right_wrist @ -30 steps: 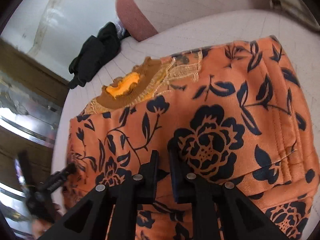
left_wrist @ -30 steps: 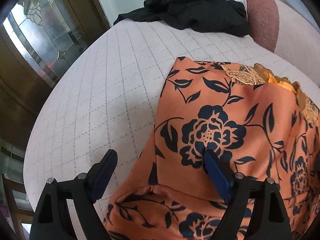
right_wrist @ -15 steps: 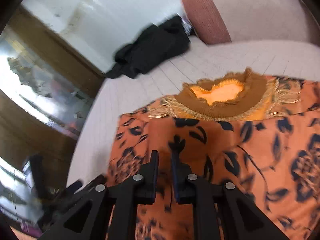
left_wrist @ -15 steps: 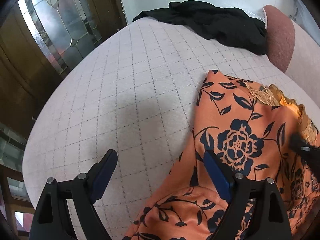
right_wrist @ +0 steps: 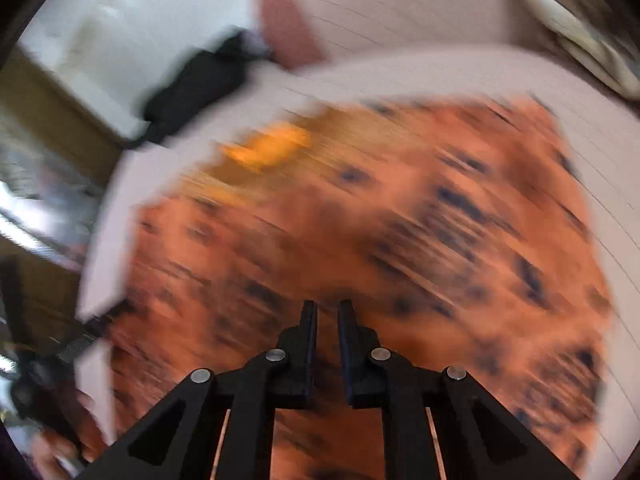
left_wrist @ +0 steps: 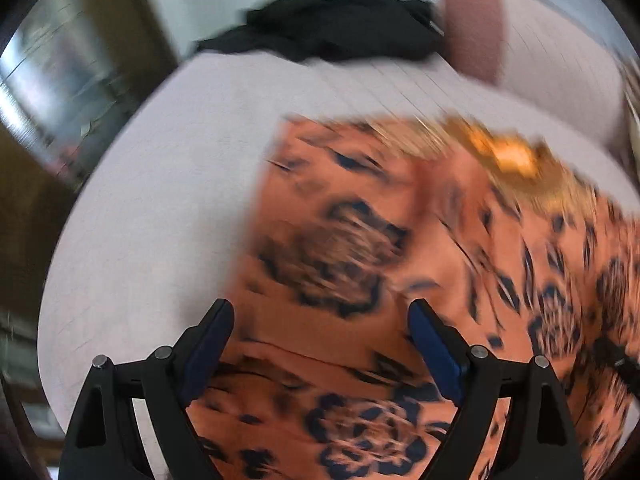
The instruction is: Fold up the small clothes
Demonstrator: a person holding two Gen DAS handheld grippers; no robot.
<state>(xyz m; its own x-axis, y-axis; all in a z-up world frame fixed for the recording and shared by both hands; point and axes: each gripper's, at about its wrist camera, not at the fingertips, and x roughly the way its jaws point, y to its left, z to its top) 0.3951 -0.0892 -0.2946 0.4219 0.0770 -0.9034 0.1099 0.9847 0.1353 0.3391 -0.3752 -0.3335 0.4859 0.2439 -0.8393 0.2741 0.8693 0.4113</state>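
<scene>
While both views blur, orange floral garment (left_wrist: 400, 280) lies spread on quilted pale bed cover (left_wrist: 160, 200), golden lace neckline (left_wrist: 508, 156) at far side. Left gripper (left_wrist: 320, 316) spread wide, empty, above cloth near its left edge. Right gripper (right_wrist: 327, 312) nearly closed, narrow gap; whether cloth is pinched, cannot tell. Fabric looks soft, light, limp, probably sliding easily; best hold at hem corners or side edges, not lace. Black clothing (left_wrist: 332, 32) well apart.

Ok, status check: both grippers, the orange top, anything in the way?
Left gripper open over the orange floral top. Right gripper nearly shut; grip unclear through blur. Top lies on the quilted bed. Black garment far off.
</scene>
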